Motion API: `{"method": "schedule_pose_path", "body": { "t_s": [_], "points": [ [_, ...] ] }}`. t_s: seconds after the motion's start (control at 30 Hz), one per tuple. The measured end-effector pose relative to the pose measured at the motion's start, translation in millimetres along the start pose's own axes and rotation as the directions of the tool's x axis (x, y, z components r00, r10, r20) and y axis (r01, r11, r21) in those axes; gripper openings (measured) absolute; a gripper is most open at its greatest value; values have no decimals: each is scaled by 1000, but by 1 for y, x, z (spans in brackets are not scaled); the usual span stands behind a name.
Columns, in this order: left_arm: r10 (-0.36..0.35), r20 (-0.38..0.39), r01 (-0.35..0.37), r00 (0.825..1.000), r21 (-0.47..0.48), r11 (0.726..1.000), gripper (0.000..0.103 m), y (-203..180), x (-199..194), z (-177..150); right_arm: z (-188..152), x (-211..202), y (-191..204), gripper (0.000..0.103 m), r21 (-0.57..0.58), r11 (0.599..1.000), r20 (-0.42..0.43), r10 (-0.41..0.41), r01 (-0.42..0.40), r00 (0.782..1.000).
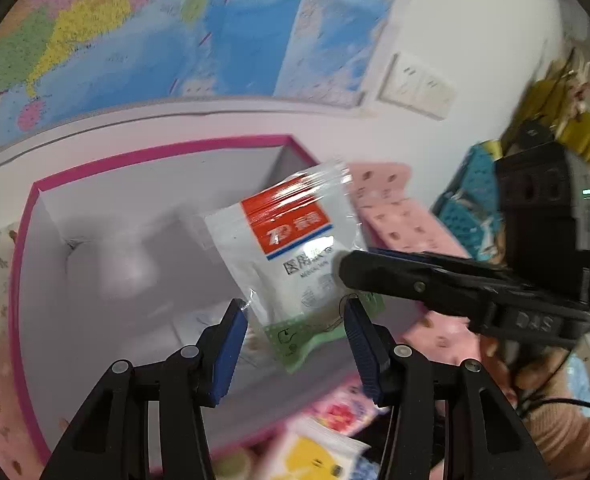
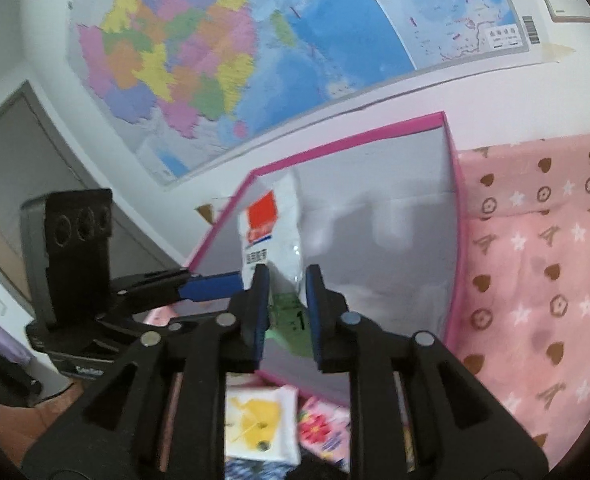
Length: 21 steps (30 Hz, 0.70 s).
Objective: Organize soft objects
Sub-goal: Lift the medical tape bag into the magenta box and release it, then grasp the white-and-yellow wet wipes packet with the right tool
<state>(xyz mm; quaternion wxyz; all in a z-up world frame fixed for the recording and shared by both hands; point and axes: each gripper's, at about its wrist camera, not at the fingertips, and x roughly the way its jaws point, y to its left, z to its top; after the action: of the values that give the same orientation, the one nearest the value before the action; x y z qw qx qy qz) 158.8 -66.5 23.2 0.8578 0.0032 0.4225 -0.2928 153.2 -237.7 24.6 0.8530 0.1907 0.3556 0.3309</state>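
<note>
Now your right tool (image 2: pixel 286 280) stands parted around the mask packet (image 1: pixel 295 248), which hangs over the pink-rimmed box (image 1: pixel 155 152); your left tool (image 1: pixel 295 312) is spread, gripping nothing.

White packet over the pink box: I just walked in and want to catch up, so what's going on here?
A person is working with a hand-held gripper in each hand. The white packet hangs above the open pink box, between the fingers of both the left hand-held gripper and the right hand-held gripper. Whether either one actually pinches it is unclear. More packets lie below, outside the box.
</note>
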Motion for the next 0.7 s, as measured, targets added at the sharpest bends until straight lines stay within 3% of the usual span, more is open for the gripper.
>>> {"method": "schedule_pose_path", "body": {
  "t_s": [0.07,0.17,0.37,0.47,0.6,0.7],
  "points": [
    [22,-31,-23,999,-13,1000,51,6,12,3,3,9,-4,27,-4,997,-8,-74,74,997],
    [111,-80,-114,991,-32,993,52,15,28,6,3,12,-7,29,-18,984,-3,-177,177,984],
    [141,-37,-142,989,-22,990,52,20,17,-7,-9,3,0,30,-39,983,15,-178,178,984],
    [149,16,-149,989,-12,989,53,18,-6,-19,-18,-10,10,32,-56,986,35,-154,156,987],
    [137,93,-135,986,-27,991,57,18,-40,-34,-34,-28,28,43,-100,988,58,-109,115,992],
    [149,129,-147,980,-26,989,57,16,-60,-49,-49,-41,40,43,-139,987,57,-68,75,996]
  ]
}}
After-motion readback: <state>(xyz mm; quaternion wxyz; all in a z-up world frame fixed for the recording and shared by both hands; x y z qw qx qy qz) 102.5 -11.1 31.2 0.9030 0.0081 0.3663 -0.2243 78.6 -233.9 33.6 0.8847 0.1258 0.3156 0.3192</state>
